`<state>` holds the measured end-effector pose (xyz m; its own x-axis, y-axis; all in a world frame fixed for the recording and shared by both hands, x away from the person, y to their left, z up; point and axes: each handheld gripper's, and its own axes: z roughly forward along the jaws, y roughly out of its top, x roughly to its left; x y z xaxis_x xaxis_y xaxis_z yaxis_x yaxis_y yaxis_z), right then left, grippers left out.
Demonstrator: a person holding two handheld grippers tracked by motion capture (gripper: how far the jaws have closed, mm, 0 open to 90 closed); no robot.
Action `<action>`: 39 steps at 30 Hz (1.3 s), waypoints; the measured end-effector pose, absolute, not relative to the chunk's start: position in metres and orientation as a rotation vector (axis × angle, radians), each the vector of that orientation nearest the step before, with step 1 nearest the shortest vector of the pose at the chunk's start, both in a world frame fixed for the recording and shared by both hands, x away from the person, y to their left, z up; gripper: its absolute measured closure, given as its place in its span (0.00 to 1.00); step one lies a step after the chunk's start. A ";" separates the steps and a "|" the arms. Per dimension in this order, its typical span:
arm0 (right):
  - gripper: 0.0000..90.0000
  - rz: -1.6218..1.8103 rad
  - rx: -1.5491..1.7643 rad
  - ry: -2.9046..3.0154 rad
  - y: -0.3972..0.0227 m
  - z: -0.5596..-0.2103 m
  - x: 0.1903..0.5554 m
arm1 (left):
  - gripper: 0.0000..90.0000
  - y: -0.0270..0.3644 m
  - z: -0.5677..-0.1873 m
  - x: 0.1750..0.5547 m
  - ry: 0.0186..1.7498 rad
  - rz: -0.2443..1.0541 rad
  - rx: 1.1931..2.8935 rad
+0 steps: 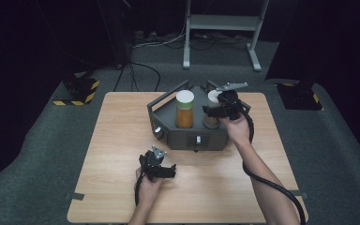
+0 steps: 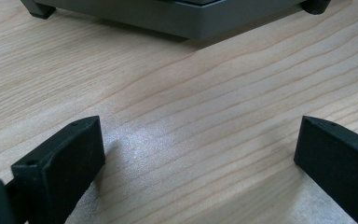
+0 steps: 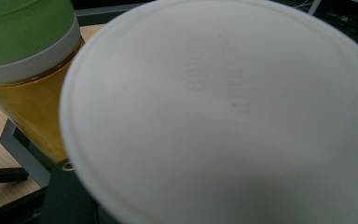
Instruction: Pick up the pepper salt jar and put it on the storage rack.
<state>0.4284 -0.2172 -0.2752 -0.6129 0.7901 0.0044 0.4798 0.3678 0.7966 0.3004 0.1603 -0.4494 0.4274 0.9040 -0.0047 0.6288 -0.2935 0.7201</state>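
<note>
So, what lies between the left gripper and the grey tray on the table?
Nothing: in the left gripper view only bare wooden table lies between the open left gripper and the grey tray. The high view shows the same gap.

- An amber jar point(image 1: 185, 111) with a pale lid stands upright in the left part of the dark grey tray point(image 1: 168, 136).
- The tray sits at the far middle of the wooden surface point(image 1: 117, 154).
- A grey metal stand point(image 1: 222, 22) rests on the floor beyond.
- Black-and-yellow striped blocks point(image 1: 77, 91) lie far left.
</note>
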 end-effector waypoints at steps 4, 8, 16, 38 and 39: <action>0.37 1.127 1.105 2.255 -0.218 -0.276 0.428 | 0.02 0.160 -0.449 0.300 1.289 0.542 2.031; 0.36 1.138 1.099 2.257 -0.220 -0.277 0.428 | 0.02 0.160 -0.449 0.300 1.289 0.542 2.031; 0.14 1.180 1.084 2.256 -0.226 -0.281 0.427 | 0.02 0.160 -0.449 0.300 1.289 0.543 2.031; 0.06 1.237 1.078 2.216 -0.238 -0.293 0.414 | 0.02 0.160 -0.449 0.300 1.290 0.544 2.032; 0.06 1.240 1.078 2.215 -0.238 -0.294 0.413 | 0.02 0.160 -0.449 0.300 1.290 0.543 2.032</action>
